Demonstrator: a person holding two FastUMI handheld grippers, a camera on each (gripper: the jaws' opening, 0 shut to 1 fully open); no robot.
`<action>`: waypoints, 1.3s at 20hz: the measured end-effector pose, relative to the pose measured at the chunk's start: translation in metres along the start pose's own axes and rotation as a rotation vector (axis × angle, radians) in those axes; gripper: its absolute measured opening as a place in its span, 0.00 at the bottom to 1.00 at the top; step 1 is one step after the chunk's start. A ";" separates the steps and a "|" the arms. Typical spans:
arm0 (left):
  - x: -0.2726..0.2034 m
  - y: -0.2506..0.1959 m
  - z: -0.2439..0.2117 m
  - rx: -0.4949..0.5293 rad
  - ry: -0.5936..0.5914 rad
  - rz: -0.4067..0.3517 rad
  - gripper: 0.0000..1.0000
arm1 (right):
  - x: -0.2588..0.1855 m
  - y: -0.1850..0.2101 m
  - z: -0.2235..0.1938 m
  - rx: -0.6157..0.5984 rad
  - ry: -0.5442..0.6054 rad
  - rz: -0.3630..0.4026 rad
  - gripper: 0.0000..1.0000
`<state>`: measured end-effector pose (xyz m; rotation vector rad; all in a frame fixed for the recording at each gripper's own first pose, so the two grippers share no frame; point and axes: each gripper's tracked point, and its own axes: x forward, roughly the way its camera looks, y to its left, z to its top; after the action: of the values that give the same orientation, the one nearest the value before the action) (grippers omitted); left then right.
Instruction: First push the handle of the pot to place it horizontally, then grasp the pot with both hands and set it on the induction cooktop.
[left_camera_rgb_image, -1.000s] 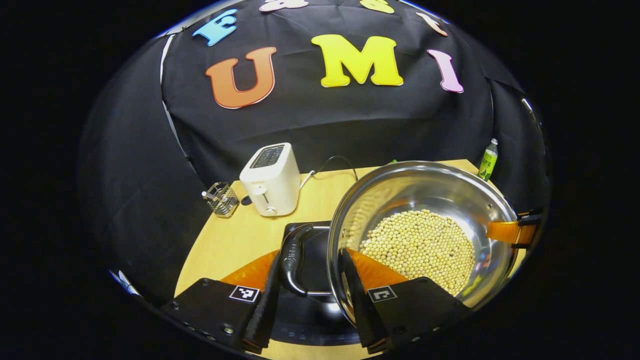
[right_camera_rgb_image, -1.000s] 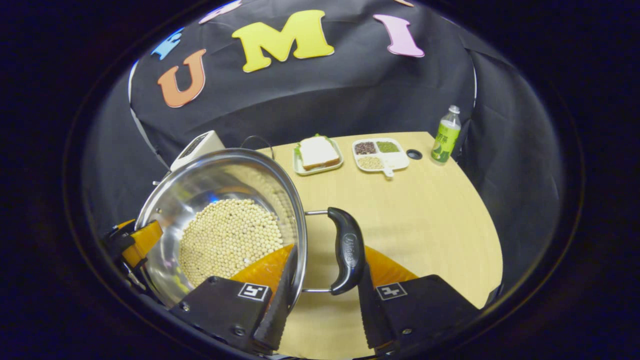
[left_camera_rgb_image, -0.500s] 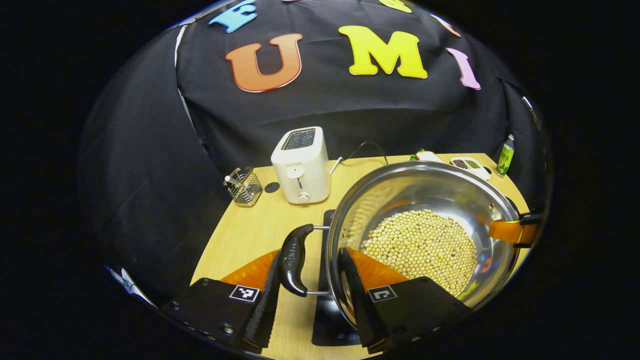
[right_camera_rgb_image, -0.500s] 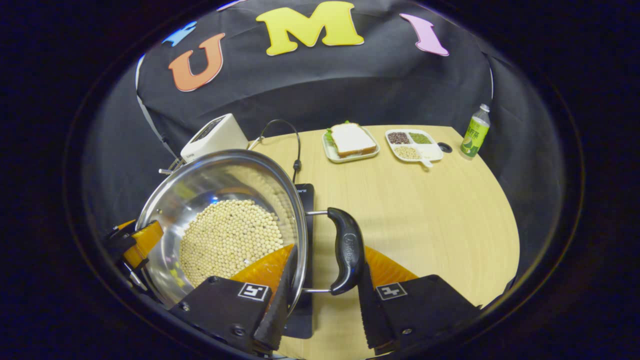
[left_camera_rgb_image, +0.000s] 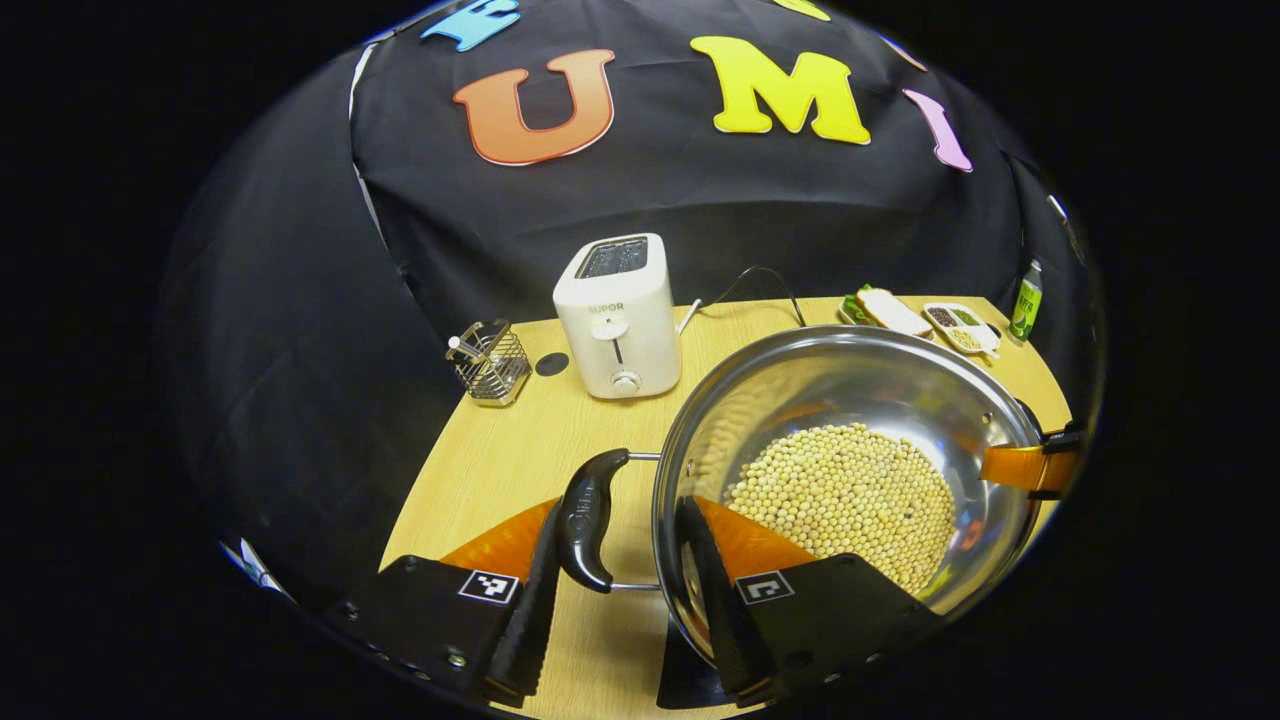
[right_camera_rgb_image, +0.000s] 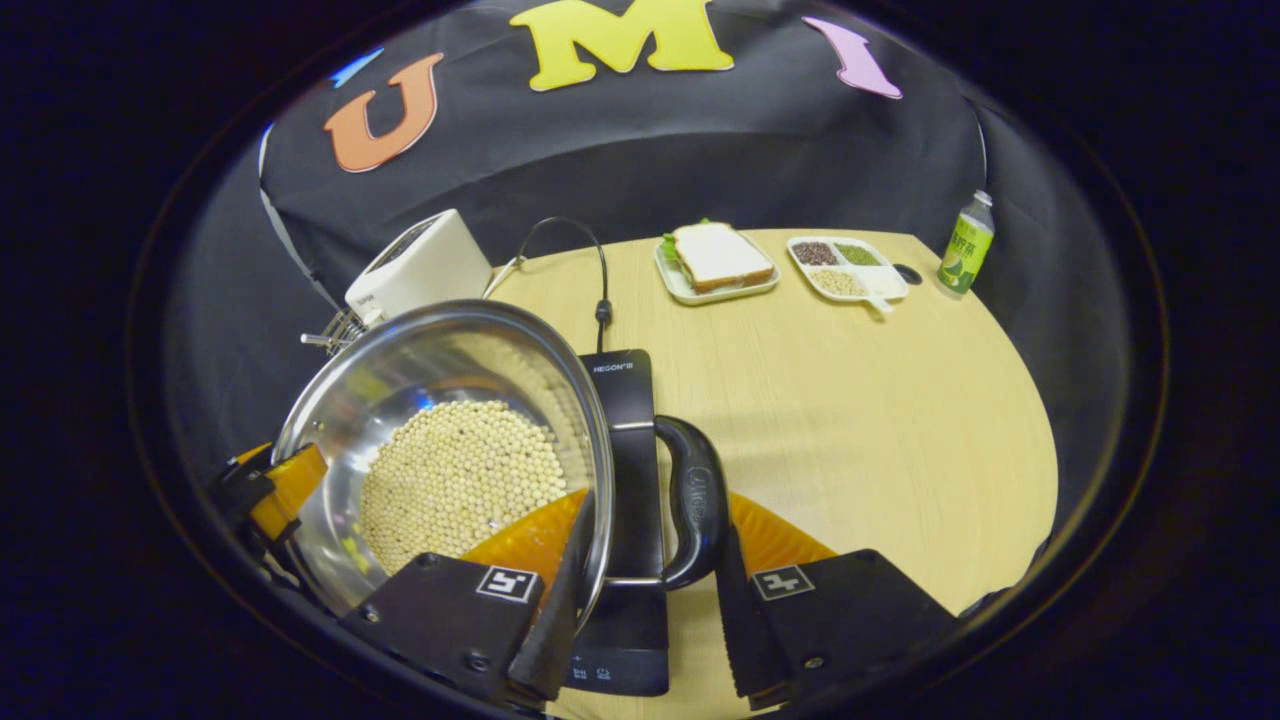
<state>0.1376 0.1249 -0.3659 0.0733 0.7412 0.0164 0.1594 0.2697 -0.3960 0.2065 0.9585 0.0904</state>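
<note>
I've got the pot (left_camera_rgb_image: 850, 480) of beans (left_camera_rgb_image: 845, 500) held up off the table (right_camera_rgb_image: 850, 400) with both grippers. Left gripper (left_camera_rgb_image: 615, 590) is clamped on the left handle (left_camera_rgb_image: 587, 518), one finger inside the rim. Right gripper (right_camera_rgb_image: 645, 590) clamps the right handle (right_camera_rgb_image: 692, 500) the same way. Cooktop (right_camera_rgb_image: 625, 420) sits just under the pot's right edge, toaster (left_camera_rgb_image: 618, 315) behind.

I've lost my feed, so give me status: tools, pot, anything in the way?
Left tool and right tool each clamp a handle and the rim. Pot of beans held over the induction cooktop. Nothing seen in the way.
</note>
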 end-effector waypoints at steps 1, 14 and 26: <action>0.001 0.002 -0.002 -0.007 0.002 0.001 0.64 | 0.002 0.001 -0.001 -0.001 0.000 -0.002 0.61; 0.015 -0.004 -0.032 -0.034 0.035 -0.010 0.64 | 0.015 -0.004 -0.014 -0.024 -0.010 -0.034 0.62; 0.015 -0.007 -0.024 0.076 -0.052 0.028 0.96 | 0.005 -0.014 0.000 -0.081 -0.153 -0.068 0.80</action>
<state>0.1323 0.1203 -0.3945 0.1565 0.6890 0.0128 0.1621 0.2572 -0.4033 0.1044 0.8069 0.0496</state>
